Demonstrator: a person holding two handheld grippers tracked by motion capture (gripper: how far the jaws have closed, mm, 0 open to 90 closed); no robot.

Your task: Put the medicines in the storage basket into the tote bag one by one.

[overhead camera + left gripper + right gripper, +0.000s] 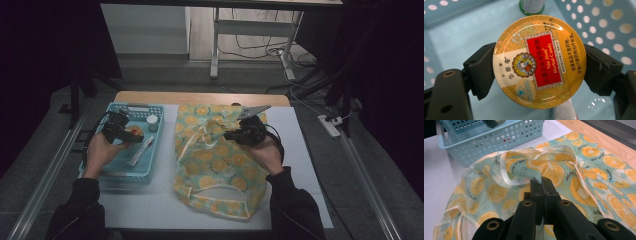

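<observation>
At the left of the table stands a light-blue perforated basket (114, 172). Over it the left gripper (131, 135) holds a round candy tin (539, 61), gold and red, with "Herbal Candy" printed on the lid. The two black jaws press on the rim of the tin from opposite sides, at its widest line, and the tin hangs flat, clear of the basket floor. I judge that this tin is light and stiff, so it will not bend under the pads. But the metal is glossy and the edge is round, so it can slip or turn between the pads if the hold moves away from the widest line. Inside the basket there are also a small white bottle with a green base (532, 5) and a white tube (141, 151).

In the middle lies a cloth bag (220, 165) with an orange-slice print, flat and wrinkled on the white table cover (310, 150). The right gripper (231, 135) has its jaws fully closed on a fold of this cloth near the bag's opening, beside the pale trim (506, 173). The cloth looks thin, soft and light; it will sag and follow any pull. I think the hemmed edge gives the firmest place to hold, because a pinch of loose cloth can slide out.
</observation>
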